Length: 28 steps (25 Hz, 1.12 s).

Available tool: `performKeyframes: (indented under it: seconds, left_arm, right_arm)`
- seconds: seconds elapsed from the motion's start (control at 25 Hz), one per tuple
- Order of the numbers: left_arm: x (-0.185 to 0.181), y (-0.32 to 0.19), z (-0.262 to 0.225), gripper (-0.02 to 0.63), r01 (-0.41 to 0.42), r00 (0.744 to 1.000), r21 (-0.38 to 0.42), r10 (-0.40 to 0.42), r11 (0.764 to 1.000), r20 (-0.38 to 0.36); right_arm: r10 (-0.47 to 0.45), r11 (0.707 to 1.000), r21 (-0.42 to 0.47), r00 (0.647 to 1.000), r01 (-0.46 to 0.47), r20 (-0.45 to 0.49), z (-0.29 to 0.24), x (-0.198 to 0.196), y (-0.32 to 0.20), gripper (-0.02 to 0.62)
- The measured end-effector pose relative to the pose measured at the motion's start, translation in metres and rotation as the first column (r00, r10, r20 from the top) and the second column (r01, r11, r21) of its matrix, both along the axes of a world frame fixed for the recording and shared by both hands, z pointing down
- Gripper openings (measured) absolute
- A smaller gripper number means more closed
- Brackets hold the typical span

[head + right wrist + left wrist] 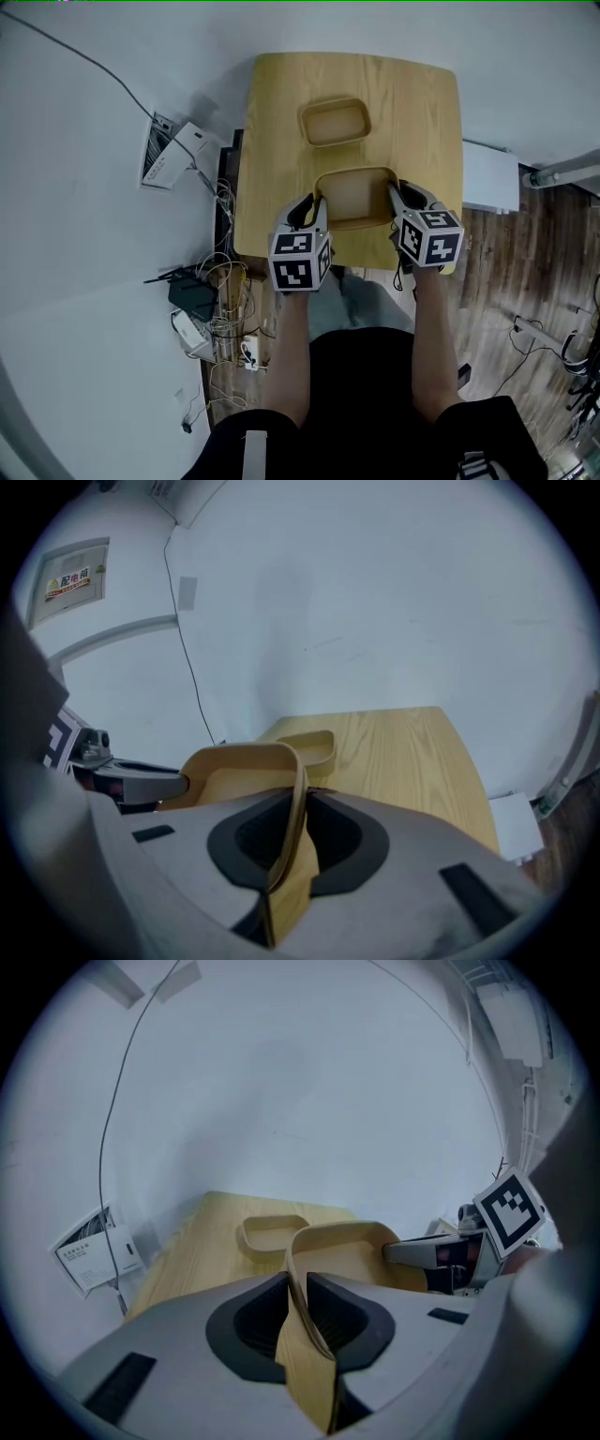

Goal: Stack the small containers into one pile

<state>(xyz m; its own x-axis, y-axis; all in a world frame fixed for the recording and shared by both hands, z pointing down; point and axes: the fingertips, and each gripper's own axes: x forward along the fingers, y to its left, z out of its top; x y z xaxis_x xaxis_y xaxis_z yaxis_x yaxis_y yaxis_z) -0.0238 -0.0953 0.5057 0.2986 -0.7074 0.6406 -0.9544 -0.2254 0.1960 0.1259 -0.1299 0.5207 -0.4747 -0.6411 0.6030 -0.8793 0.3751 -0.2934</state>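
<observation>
- At the far left, below the edge of the surface, I see a tangle of cables (223, 314) and a black box (192, 298).
- My left tongs (307, 208) are closed narrow on the left wall of the near container (356, 192). In the left gripper view the thin wooden wall stands between the two dark pads.
- This near container is a shallow wooden tray with its open side up. It is over the near part of the wooden surface (412, 103), between my two tongs. I cannot tell if it touches the surface.
- The far container (335, 122) is of the same kind. It lies on the surface beyond the near one, apart from it.
- My right tongs (405, 199) pinch the right wall of the near container in the same way.
- To the right of the surface there is a white box (489, 176) and a wooden floor (525, 272).
</observation>
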Motion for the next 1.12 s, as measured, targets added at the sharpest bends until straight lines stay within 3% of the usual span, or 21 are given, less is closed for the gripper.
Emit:
performKeyframes:
  seconds: [0.28,0.56,1.12]
  left_arm:
    - [-0.010,-0.005,-0.052,0.069,0.020,0.999,0.089,-0.024,0.996,0.044]
    - [-0.025,-0.008,-0.075,0.069,0.036,0.997,0.120,-0.044,0.992,0.069]
    - [-0.053,-0.060,-0.040,0.069,0.017,0.999,0.044,-0.018,0.999,0.028]
  right_arm:
    - [-0.022,0.996,0.082,0.999,0.019,0.036,-0.048,-0.012,-0.011,0.040]
    - [-0.046,0.993,0.110,0.997,0.039,0.065,-0.068,-0.029,-0.018,0.040]
    - [-0.013,0.999,0.036,1.000,0.012,0.028,-0.037,-0.054,-0.065,0.038]
